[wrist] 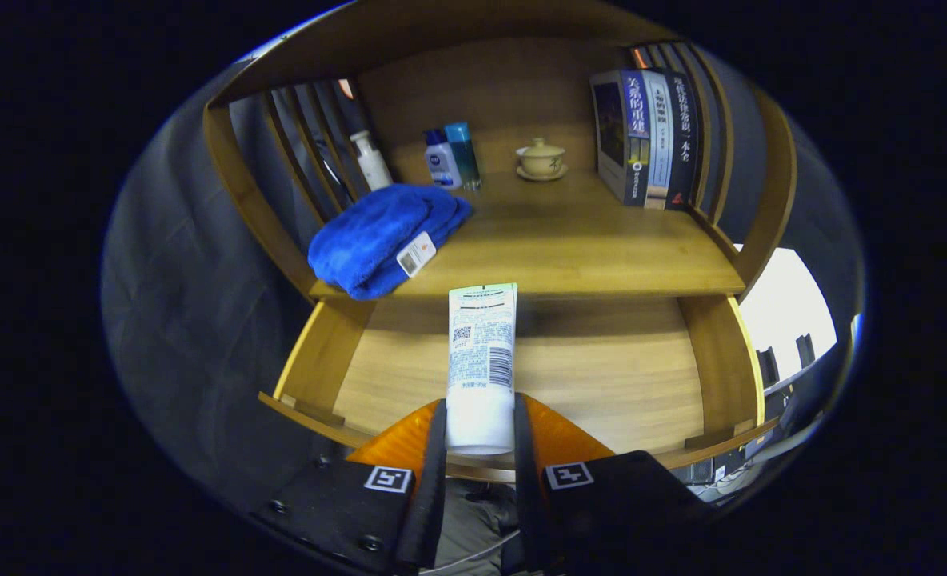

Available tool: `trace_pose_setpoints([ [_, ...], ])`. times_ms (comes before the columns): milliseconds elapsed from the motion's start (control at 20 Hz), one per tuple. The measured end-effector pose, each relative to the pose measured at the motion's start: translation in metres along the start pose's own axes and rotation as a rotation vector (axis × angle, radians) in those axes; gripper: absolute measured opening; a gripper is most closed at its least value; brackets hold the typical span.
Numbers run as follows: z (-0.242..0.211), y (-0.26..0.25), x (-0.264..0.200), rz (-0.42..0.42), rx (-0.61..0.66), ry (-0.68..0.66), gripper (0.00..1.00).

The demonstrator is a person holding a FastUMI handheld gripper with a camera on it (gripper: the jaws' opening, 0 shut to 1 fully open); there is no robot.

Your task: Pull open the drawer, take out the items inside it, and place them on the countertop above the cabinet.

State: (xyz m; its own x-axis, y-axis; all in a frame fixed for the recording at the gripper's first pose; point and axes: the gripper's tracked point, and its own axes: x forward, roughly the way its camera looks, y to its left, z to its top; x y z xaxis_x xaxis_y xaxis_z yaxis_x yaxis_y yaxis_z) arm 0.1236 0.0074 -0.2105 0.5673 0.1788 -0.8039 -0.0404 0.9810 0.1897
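The hand-held gripper (480, 428) is clenched on the capped end of a white squeeze tube (481, 368), held above the open wooden drawer (601, 376), just below the table (585, 240). It looks light, pliable and slick, so gripping near the stiffer cap seems wise. Its barcode label is too small to read.

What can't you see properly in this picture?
- Gripper view: the tube's cap end is hidden between the gripper's shut fingers.
- The drawer's back is in shadow under the countertop.
- The towel tag's print is too small.
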Motion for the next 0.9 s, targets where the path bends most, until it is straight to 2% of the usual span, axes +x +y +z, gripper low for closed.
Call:
trace_pose_setpoints([
  [150, 0.037, -0.002, -0.001, -0.009, 0.017, -0.093, 0.47],
  [350, 0.089, -0.029, 0.039, -0.129, -0.069, -0.155, 0.47],
  [500, 0.117, -0.027, 0.073, -0.125, 0.010, -0.187, 0.47],
  [650, 0.125, -0.040, 0.103, -0.163, 0.061, -0.167, 0.47],
  [900, 0.122, -0.046, 0.134, -0.203, 0.022, -0.151, 0.47],
])
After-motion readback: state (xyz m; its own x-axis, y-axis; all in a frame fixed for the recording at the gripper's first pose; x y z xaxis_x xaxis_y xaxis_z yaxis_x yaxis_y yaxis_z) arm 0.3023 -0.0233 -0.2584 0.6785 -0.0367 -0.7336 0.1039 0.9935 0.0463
